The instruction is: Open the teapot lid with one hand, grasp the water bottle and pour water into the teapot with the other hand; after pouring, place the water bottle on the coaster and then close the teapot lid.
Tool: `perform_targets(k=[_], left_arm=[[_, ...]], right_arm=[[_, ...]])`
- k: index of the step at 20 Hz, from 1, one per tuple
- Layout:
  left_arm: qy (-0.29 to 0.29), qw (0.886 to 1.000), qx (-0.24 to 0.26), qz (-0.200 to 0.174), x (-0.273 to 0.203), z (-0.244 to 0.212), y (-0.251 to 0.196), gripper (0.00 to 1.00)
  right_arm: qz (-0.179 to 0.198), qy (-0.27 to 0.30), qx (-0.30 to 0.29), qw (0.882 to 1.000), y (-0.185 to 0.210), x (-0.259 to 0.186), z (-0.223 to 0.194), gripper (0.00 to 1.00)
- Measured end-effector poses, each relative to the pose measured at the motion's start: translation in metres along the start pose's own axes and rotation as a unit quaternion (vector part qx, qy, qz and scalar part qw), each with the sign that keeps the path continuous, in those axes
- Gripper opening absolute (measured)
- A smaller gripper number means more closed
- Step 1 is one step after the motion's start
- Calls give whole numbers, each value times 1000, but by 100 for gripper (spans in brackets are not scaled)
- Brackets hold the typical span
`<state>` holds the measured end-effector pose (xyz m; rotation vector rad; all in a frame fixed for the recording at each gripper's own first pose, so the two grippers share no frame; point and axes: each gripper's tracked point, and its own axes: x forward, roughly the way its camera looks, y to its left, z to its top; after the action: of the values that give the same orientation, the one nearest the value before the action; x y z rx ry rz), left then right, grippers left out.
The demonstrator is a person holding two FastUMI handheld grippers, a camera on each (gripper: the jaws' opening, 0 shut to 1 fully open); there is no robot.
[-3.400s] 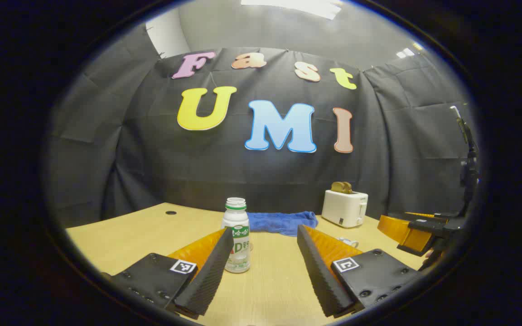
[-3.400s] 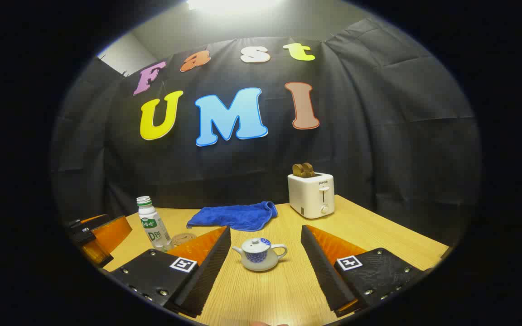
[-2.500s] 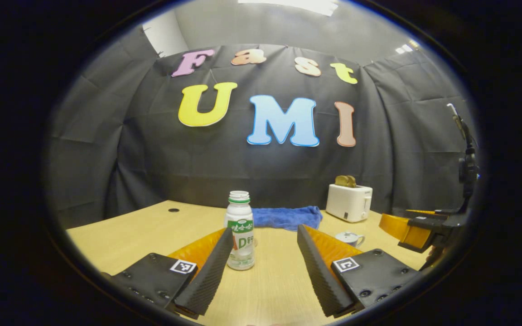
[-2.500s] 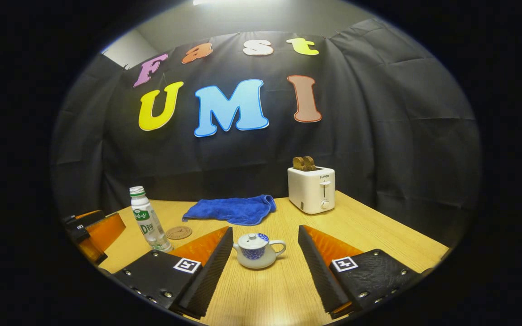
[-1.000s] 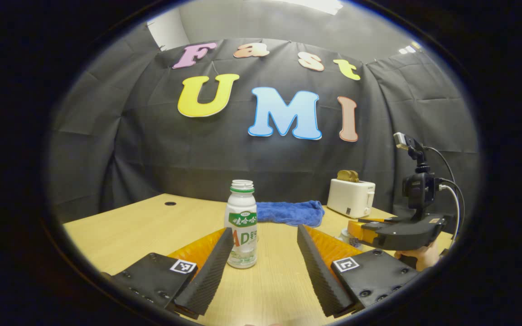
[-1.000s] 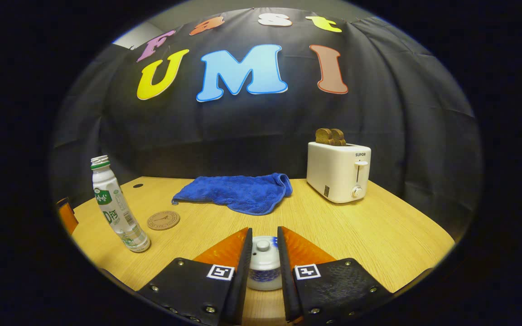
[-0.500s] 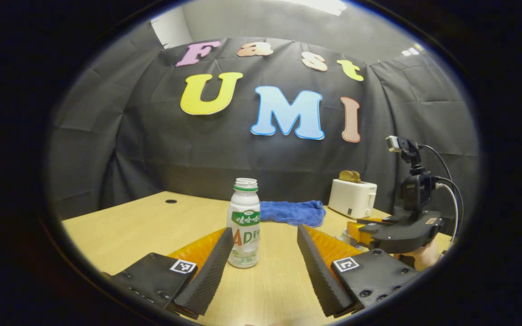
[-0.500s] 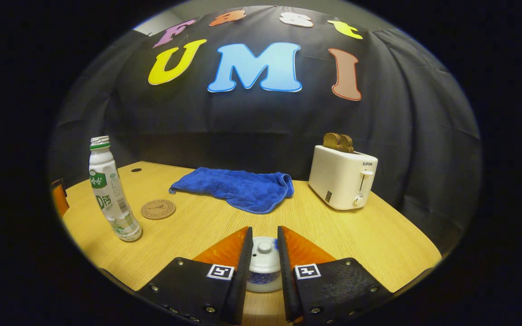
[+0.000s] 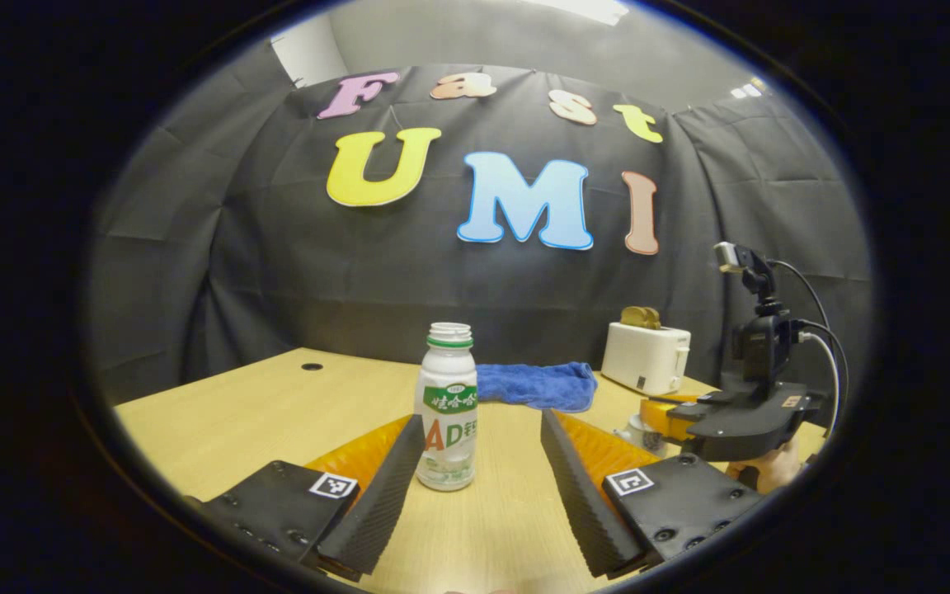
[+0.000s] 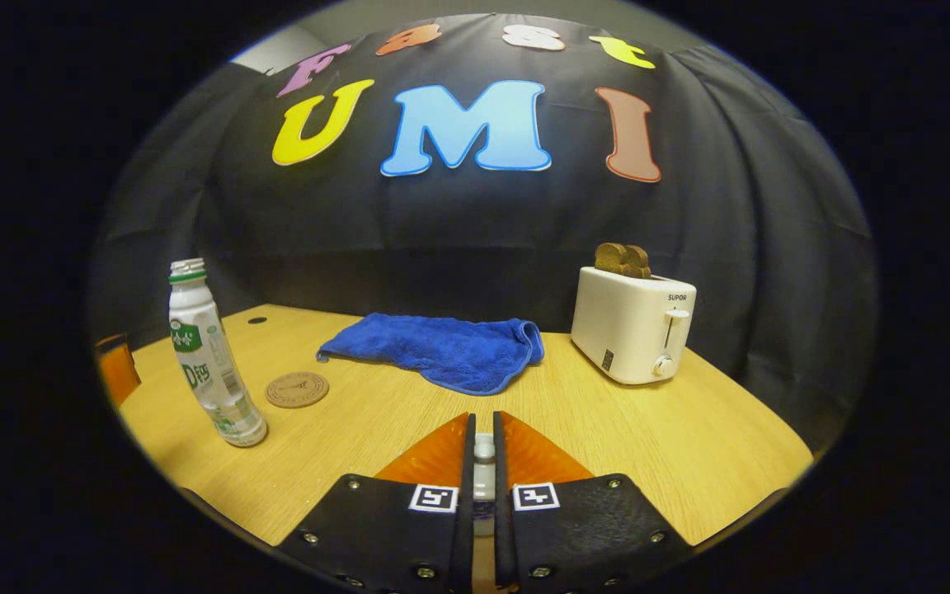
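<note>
On the teapot lid, right gripper clamped.

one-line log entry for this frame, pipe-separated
phase: lid grasp | right gripper: shut on teapot lid knob | left gripper: open, water bottle between fingers, ungrasped | coaster: bare

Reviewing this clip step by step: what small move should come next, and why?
Probably lift the right gripper straight up: its fingers have closed on the teapot lid's knob, while the left gripper is open in front of the uncapped water bottle.
</note>
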<state>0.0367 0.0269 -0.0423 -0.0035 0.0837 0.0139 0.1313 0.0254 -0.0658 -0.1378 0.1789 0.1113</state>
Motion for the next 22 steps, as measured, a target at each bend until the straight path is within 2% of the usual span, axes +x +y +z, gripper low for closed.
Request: perform_targets(k=[2, 5, 10, 22], left_arm=[[5, 1000, -2, 7, 1, -5, 3, 99], [9, 1000, -7, 8, 4, -9, 2, 99], [-2, 1000, 16, 23, 13, -3, 7, 99], [15, 999, 21, 26, 55, -19, 19, 99]], right_arm=[[3, -31, 8, 999, -1, -10, 15, 10], [-11, -68, 0, 998, -11, -17, 31, 10], [-11, -68, 16, 998, -19, -18, 30, 10], [-19, -88, 41, 995, -32, -23, 42, 10]])
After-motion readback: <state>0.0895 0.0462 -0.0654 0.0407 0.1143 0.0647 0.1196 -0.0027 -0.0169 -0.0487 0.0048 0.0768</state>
